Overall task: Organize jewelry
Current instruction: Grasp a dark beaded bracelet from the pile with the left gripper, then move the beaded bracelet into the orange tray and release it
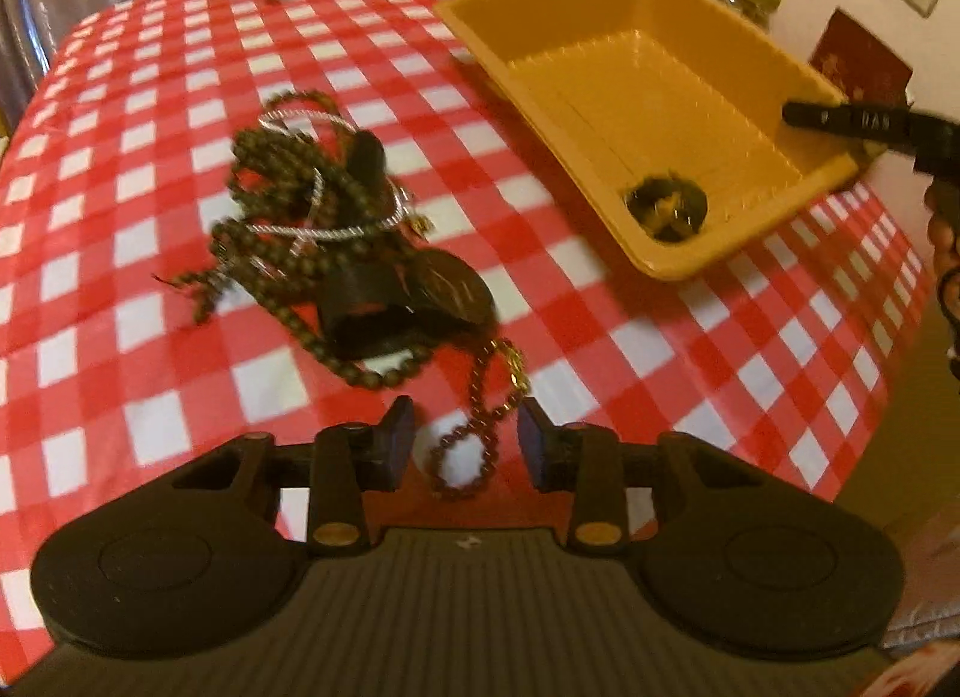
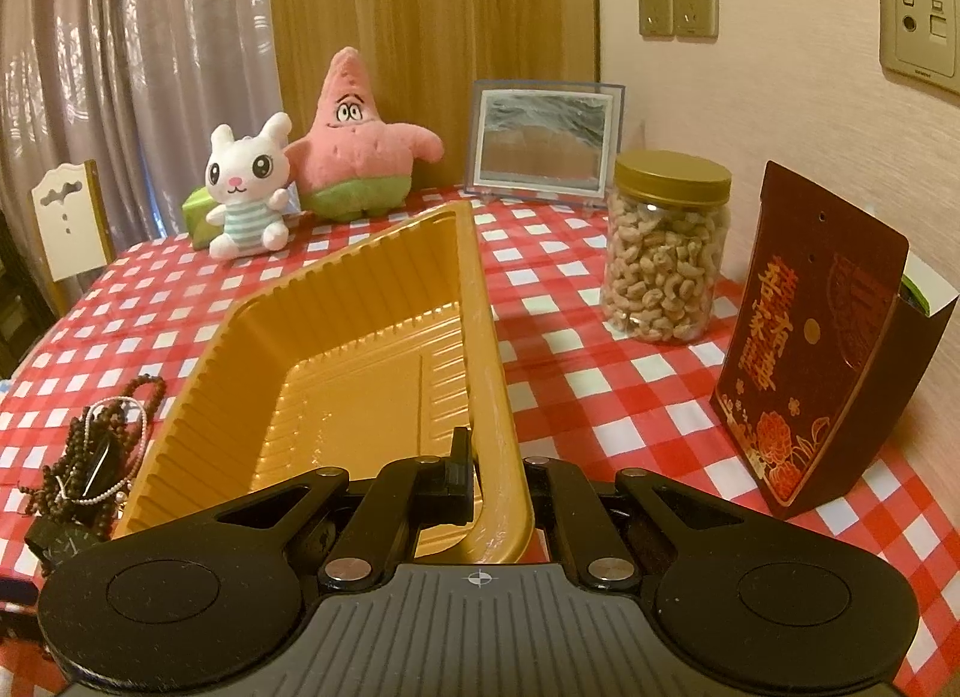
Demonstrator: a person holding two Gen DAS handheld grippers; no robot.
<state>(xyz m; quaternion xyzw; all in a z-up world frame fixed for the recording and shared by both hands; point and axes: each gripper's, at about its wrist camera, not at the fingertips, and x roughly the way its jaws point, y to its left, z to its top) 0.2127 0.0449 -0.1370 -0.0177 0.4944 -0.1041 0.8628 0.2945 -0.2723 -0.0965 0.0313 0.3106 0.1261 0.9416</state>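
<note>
A reddish-brown bead bracelet [image 1: 478, 397] lies on the red-checked tablecloth, and its loop sits between the fingers of my left gripper [image 1: 467, 445]. Those jaws stand apart, with gaps on both sides of the beads. Beyond it is a tangled pile [image 1: 312, 217] of dark bead strands, a silver chain and a black watch [image 1: 414, 295]. The yellow tray [image 1: 648, 97] has a dark beaded piece [image 1: 666, 205] in its near corner. My right gripper [image 2: 495, 475] is shut on the tray's rim [image 2: 486, 337], one finger inside the wall and one outside. The pile [image 2: 102, 451] lies left of the tray.
A white bunny plush [image 2: 249, 187], a pink star plush [image 2: 360, 145] and a green box [image 2: 198, 217] stand at the back. A picture frame [image 2: 543, 139], a jar of nuts [image 2: 666, 253] and a dark red box [image 2: 822, 337] stand right of the tray. The table's edge [image 1: 864, 445] drops off nearby.
</note>
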